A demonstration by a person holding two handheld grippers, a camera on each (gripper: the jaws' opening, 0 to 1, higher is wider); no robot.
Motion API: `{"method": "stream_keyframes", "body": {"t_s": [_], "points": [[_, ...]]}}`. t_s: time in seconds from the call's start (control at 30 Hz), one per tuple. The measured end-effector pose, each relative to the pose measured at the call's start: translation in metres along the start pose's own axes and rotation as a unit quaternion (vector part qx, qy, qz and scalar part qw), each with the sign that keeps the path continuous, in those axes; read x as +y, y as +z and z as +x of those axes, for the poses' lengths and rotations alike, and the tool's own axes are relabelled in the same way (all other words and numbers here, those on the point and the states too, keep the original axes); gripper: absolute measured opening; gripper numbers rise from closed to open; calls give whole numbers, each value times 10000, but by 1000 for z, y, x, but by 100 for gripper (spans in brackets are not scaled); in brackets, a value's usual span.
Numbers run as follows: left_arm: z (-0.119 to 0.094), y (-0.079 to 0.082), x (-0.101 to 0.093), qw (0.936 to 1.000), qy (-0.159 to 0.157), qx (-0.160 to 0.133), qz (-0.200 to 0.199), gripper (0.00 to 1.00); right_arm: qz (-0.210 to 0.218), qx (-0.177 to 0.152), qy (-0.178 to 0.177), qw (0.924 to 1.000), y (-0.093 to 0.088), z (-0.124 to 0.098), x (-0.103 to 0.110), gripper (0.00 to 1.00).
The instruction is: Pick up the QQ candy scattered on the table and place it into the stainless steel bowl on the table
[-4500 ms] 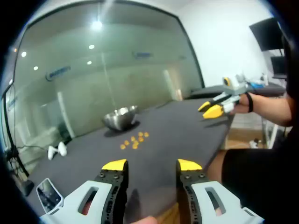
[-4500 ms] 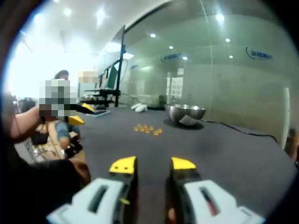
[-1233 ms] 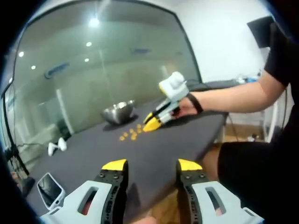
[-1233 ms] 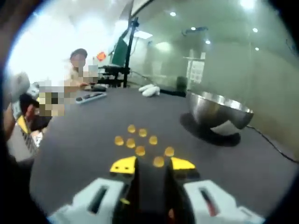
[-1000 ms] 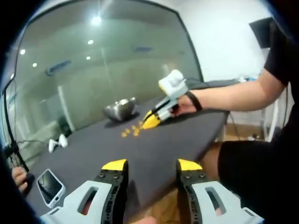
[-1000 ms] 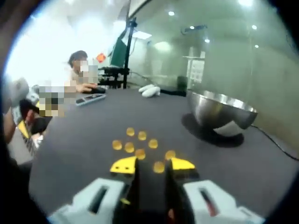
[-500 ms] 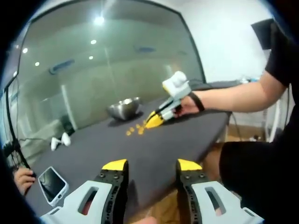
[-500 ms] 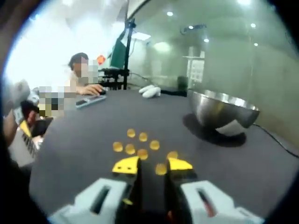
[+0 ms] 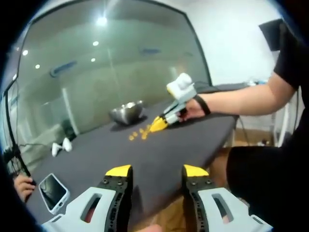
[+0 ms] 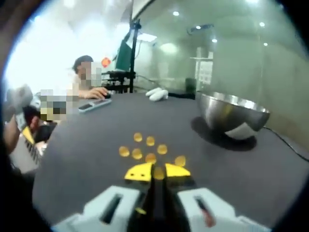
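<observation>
While the right gripper (image 10: 158, 172) is closing its yellow jaw tips on one QQ candy (image 10: 159, 172) at the near edge of the cluster, the entries are standing as follows.

Item: QQ candies (image 10: 143, 148), small round orange pieces, are lying loose on the dark table (image 10: 87, 145), between the gripper and the stainless steel bowl (image 10: 234, 115), which is sitting apart from them to the far right in the right gripper view. In the left gripper view the same cluster (image 9: 137, 134) is lying just in front of the bowl (image 9: 126, 112).

Handling, as a judgement: the pieces are looking light, soft and springy, likely slick. Each is probably best taken across its rim with modest pressure, since a hard pinch may squirt it out or dent it.

Tools: the right gripper's jaws are nearly together, with the candy between the tips. The left gripper (image 9: 157, 171) is hanging off the table's near edge, jaws spread and holding nothing.

Also present: a phone (image 9: 52, 191) is lying at the table's left end.
</observation>
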State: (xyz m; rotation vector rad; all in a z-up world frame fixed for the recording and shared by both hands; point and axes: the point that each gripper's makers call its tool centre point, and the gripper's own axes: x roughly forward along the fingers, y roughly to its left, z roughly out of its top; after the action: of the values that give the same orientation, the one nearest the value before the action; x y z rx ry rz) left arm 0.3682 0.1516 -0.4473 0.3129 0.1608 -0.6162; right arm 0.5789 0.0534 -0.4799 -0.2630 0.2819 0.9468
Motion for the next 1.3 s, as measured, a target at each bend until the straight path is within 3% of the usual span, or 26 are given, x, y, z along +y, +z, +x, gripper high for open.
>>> {"method": "stream_keyframes", "body": {"t_s": [0.37,0.87,1.0,1.13,1.3], "points": [[1,7,1,10000,-17,-50,41,42,62,-50,-2,10000,8,-11,-1,9],[5,17,-5,9999,-33,-138,61,42,101,-611,-259,9977,65,-68,-2,9],[5,20,-8,9998,-54,-170,92,42,-20,-690,-502,9963,75,-79,-5,9],[5,23,-9,9997,-53,-207,99,42,-108,-765,-723,9944,85,-81,-19,9],[4,25,-10,9997,-69,-207,130,42,-22,-814,-1163,9899,94,-75,-53,9]]}}
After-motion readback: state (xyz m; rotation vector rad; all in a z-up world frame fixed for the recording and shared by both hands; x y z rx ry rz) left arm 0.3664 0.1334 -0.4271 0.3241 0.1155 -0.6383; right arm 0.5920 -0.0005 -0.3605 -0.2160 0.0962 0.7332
